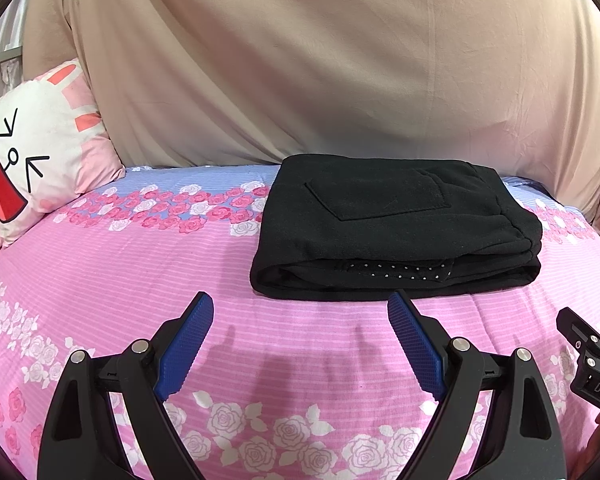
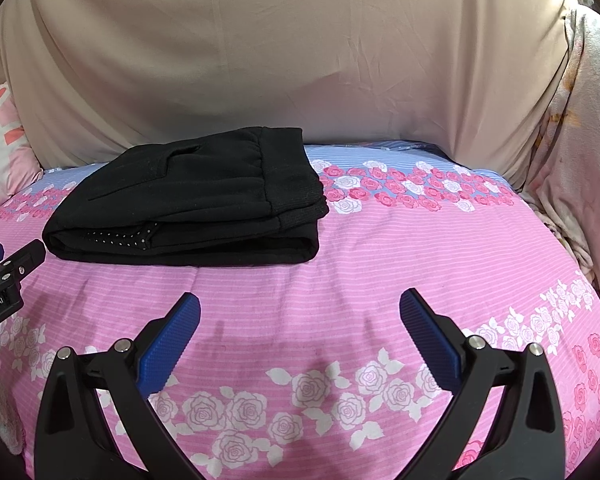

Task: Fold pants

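Looking down both wrist views, I see the pants (image 1: pixel 396 224) lying as a compact black bundle on the bed (image 1: pixel 140 264), folded into several layers with a back pocket facing up and a dotted lining peeking out of the near edge. I judge the task close to done, if not finished.

The fabric looks soft, thick and fleecy, so I expect it to be light, limp and grippy rather than slick; the stack would sag or slide apart if lifted by one corner. If I had to tidy it, I would pinch the rounded near fold through all layers, one gripper toward each end.

My left gripper (image 1: pixel 300 344) is spread wide and holds nothing, low over the sheet just short of the bundle's near edge, which sits ahead and slightly right of its fingers. My right gripper (image 2: pixel 300 340) is equally wide and empty; the pants (image 2: pixel 188 200) lie ahead and to its left, apart from both fingers.

A bunny pillow (image 1: pixel 40 148) rests at the far left.
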